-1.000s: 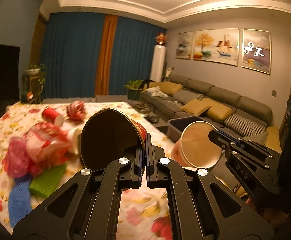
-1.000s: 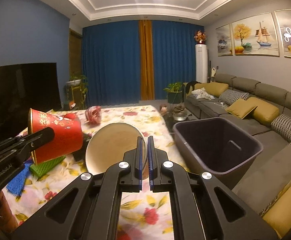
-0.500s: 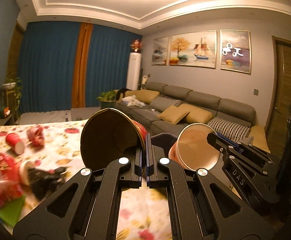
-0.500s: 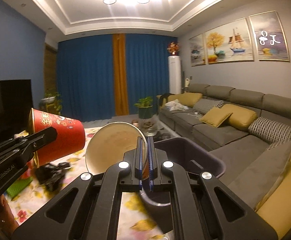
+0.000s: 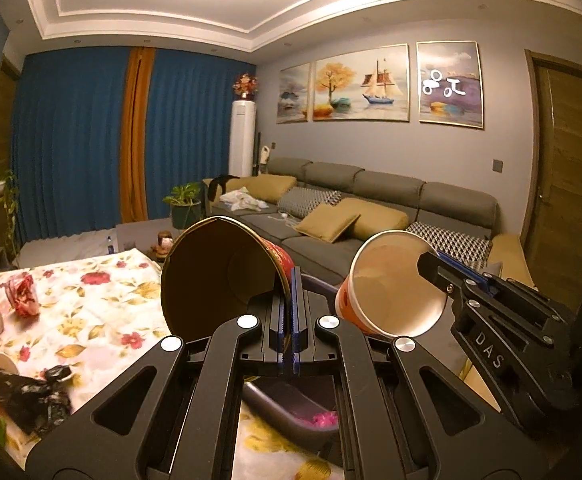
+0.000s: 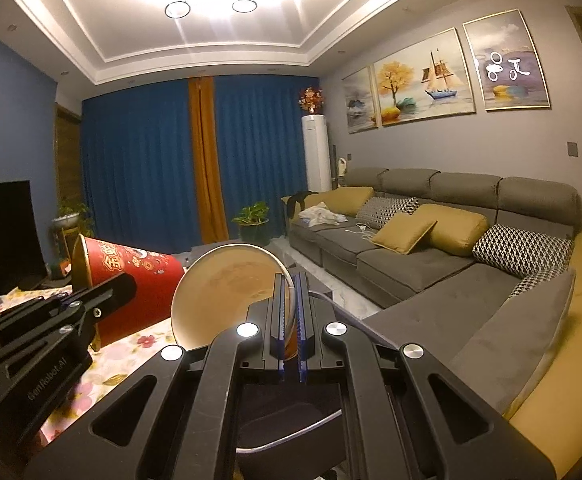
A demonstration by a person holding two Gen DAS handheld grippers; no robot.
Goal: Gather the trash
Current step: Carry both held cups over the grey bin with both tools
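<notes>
Both cups over the bin, release pending.

Left gripper (image 5: 289,320) pinches the rim wall of the red printed paper cup (image 5: 219,272); right gripper (image 6: 289,320) pinches the rim wall of the orange paper cup with pale inside (image 6: 227,292). Both cups are on their sides, mouths toward the cameras, above the dark grey plastic bin (image 5: 275,400) (pink scrap already inside), which sits just right of the floral-cloth table (image 5: 91,308). My call for a clean drop: centre each cup over the bin opening, not its near rim, tilt mouths down, then spread the jaws one at a time. More cups and a black crumpled wrapper (image 5: 31,396) lie on the table, left.
</notes>
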